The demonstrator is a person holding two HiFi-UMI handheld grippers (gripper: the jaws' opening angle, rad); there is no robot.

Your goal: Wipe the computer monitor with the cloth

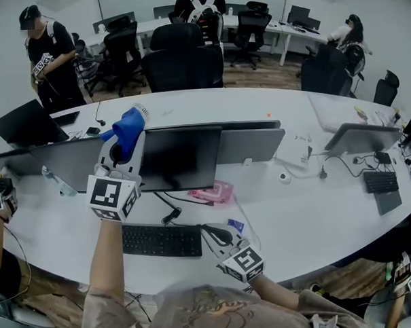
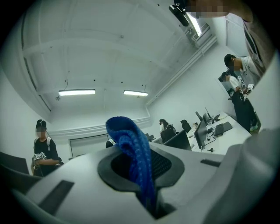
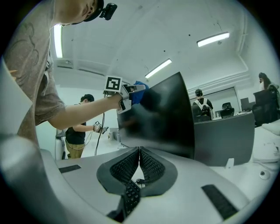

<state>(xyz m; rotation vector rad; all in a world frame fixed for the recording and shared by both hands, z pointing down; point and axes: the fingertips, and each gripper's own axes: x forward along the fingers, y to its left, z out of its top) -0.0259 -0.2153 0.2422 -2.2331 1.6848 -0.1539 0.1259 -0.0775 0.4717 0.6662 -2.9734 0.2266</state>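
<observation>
We see the left claw (image 1: 131,137) clamped on the blue cloth (image 1: 124,123) at the computer monitor's (image 1: 181,157) top-left corner, right claw (image 1: 208,231) pinched together on nothing, low over the desk (image 1: 303,210) beside the keyboard (image 1: 161,240).

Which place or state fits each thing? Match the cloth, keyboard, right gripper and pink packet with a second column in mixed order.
Things
1 cloth
2 keyboard
3 right gripper
4 pink packet

Place or state
A shut, holding nothing
B black, flat on the table, nearest the person
C blue, clamped in the left gripper
D lying just below the monitor's lower right corner

Pairs: 1-C, 2-B, 3-A, 4-D
</observation>
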